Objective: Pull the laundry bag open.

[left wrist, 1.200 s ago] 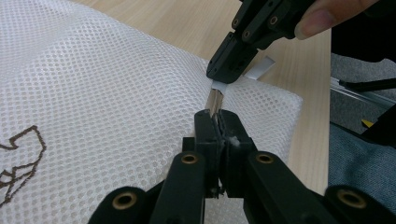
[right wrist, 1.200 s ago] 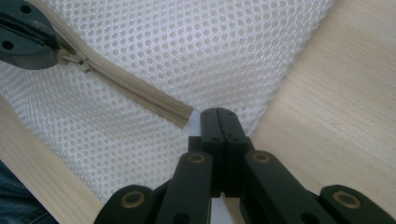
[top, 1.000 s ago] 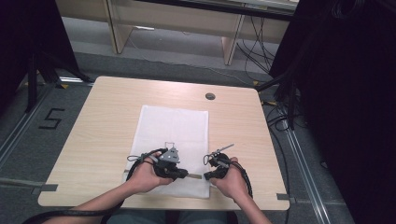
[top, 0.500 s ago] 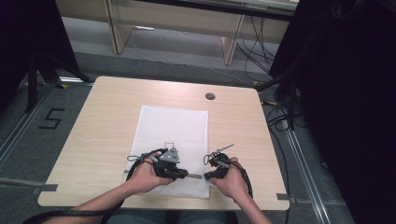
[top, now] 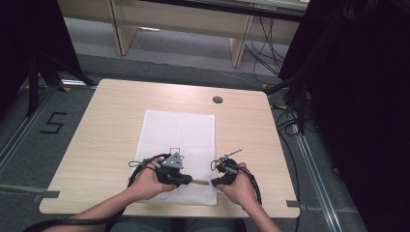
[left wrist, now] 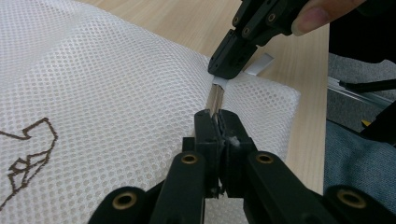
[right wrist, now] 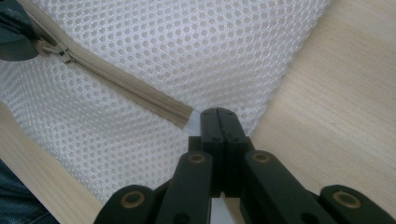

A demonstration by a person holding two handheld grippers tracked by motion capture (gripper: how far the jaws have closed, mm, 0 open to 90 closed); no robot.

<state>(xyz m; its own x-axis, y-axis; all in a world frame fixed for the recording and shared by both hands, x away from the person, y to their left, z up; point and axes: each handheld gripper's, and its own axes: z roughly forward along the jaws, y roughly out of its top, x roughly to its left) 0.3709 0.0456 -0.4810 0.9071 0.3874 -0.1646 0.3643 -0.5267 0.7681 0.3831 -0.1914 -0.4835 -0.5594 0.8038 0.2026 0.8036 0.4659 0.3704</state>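
A white mesh bag (top: 176, 133) lies flat on the table, its beige zipper (top: 200, 182) along the near edge. My left gripper (top: 189, 181) is shut on the zipper pull (right wrist: 49, 48), and its jaws (left wrist: 217, 122) are pressed together on the zipper line (left wrist: 215, 99). My right gripper (top: 213, 182) faces it from the right, shut on the mesh bag's edge at the zipper's closed end (right wrist: 183, 115). That gripper (right wrist: 218, 113) pinches fabric just past the beige tape. It shows in the left gripper view (left wrist: 225, 70), clamping a white tab.
The wooden table (top: 96, 145) has a round cable hole (top: 217, 100) at the back. A brown stitched logo (left wrist: 28, 149) marks the bag. The person's denim-clad leg (left wrist: 355, 154) is just past the near edge. A floor marking "5" (top: 52, 123) lies to the left.
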